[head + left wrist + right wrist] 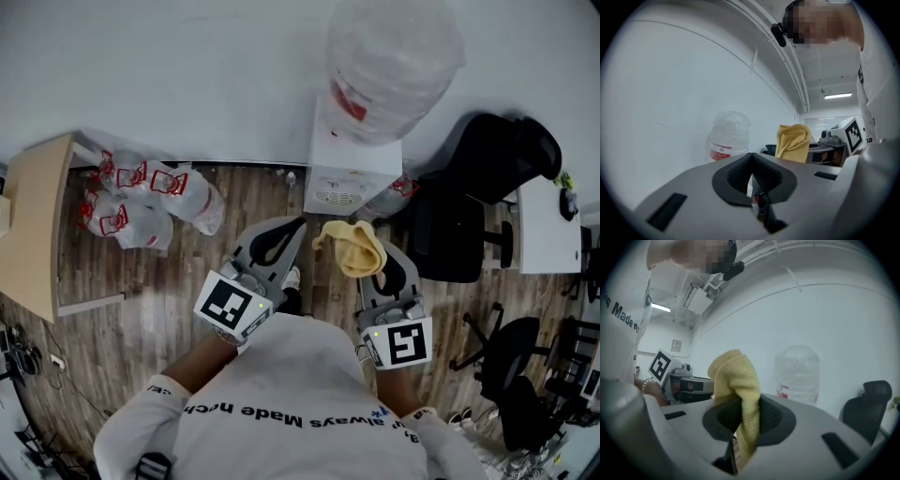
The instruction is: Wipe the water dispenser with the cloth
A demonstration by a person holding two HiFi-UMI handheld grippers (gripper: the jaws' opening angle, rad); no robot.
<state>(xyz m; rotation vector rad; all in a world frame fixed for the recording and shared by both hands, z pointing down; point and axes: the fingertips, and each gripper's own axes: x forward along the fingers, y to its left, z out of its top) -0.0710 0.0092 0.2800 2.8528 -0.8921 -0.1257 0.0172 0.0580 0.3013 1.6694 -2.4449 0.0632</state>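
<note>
The yellow cloth [349, 248] is clamped between the jaws of the right gripper [384, 267]. In the right gripper view it is seen pinched at its lower part, with a folded bunch standing up above the pads. The left gripper [292, 230] is held beside it, just to the left. Its jaws are brought together to a thin slit, and nothing is seen between them.

The white water dispenser [349, 169] stands against the far wall, directly beyond the 2 grippers, with the clear bottle [394, 56] seated on its top. Its long axis is upright, so its front panel is presented to the cloth and its top lies higher and farther off. The cloth hangs just short of the dispenser's front and is not judged to be touching it.

The wiping is judged not yet begun. The right gripper is the nearer of the 2 to the dispenser and carries the cloth, so a short push toward the far side would be needed to bring the loose bunch against the front panel.

Red-printed plastic bags [141, 197] are piled on the wooden floor to the left. A black office chair [487, 159] stands to the right of the dispenser.
</note>
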